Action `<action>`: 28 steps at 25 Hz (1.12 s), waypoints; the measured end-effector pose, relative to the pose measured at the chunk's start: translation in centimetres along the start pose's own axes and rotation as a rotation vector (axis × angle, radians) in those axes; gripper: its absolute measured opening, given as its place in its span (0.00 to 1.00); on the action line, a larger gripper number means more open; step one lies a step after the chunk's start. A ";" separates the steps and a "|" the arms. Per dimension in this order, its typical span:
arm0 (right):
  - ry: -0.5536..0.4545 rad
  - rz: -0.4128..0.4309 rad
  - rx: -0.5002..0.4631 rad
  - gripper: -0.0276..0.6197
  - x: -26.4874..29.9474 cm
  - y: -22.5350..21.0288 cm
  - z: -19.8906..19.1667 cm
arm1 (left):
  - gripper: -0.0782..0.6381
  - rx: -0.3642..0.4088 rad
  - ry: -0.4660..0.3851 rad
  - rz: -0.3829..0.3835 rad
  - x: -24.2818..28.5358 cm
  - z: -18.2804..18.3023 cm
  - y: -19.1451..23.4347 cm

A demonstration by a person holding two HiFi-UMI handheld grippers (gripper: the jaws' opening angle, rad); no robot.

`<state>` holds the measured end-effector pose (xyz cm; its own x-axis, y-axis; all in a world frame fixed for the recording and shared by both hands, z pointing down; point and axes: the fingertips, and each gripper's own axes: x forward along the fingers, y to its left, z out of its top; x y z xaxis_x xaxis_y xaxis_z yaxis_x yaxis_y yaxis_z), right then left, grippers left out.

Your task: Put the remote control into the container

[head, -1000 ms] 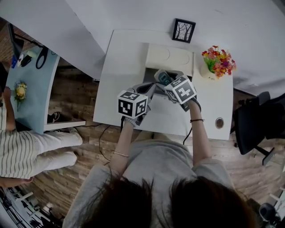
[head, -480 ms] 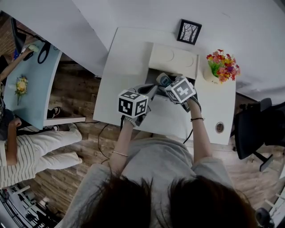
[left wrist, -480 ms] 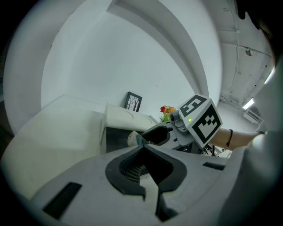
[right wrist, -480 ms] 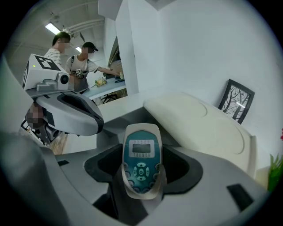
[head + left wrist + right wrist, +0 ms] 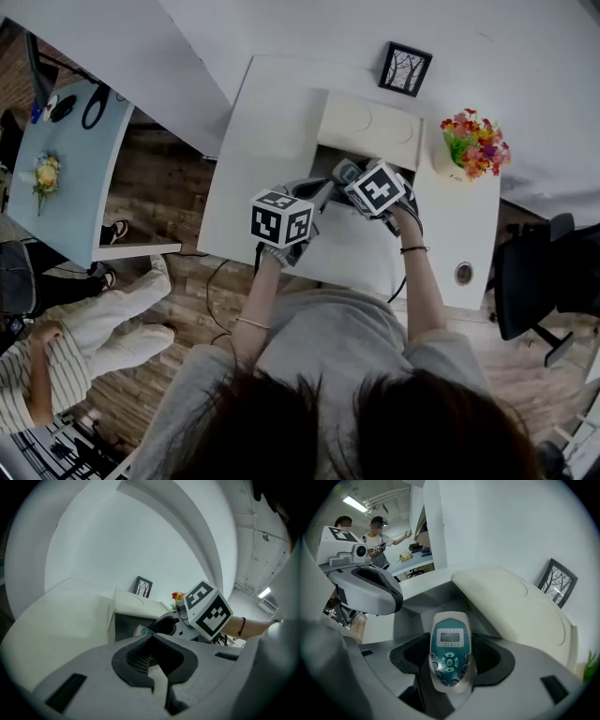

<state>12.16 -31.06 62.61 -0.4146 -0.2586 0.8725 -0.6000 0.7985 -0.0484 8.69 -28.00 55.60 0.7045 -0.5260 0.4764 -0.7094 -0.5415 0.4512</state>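
Remote control [image 5: 449,653] hangs over the open container [image 5: 405,620], pinched by the fingers of my right gripper [image 5: 450,660], left gripper [image 5: 152,665] closed on nothing; released off-centre, I fear it clips the edge and tumbles out.

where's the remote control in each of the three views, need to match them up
Head view: the remote control is near the middle of the white table, just left of the right-hand marker cube.
Left gripper view: only its pale tip shows, at centre, just above the jaws.
Right gripper view: dead centre, clamped between the jaws, buttons facing up.
Shared landmark: the framed picture.
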 end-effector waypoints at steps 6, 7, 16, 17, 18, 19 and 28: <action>0.029 -0.001 -0.006 0.48 0.6 0.0 -0.2 | 0.11 -0.007 0.003 -0.002 -0.1 0.0 0.1; 0.032 -0.002 -0.010 0.48 0.6 0.0 -0.3 | 0.11 -0.006 0.002 -0.003 -0.1 0.0 0.1; 0.057 -0.014 -0.017 0.48 0.9 0.0 -0.5 | 0.11 -0.013 -0.004 -0.001 -0.3 0.1 0.3; 0.055 -0.014 -0.015 0.48 0.9 0.0 -0.5 | 0.11 -0.014 -0.006 -0.002 -0.4 0.1 0.3; 0.052 -0.014 -0.015 0.48 0.9 0.0 -0.5 | 0.11 -0.015 -0.006 -0.001 -0.4 0.1 0.3; 0.051 -0.015 -0.015 0.48 1.0 0.0 -0.6 | 0.11 -0.015 -0.006 0.000 -0.4 0.0 0.3; 0.035 -0.024 0.005 0.50 1.1 0.3 -0.4 | 0.11 -0.021 -0.011 -0.018 -0.6 0.1 0.0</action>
<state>11.76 -30.88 63.79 -0.3759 -0.2584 0.8899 -0.6130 0.7895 -0.0297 8.23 -27.73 55.22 0.7176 -0.5233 0.4596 -0.6965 -0.5371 0.4758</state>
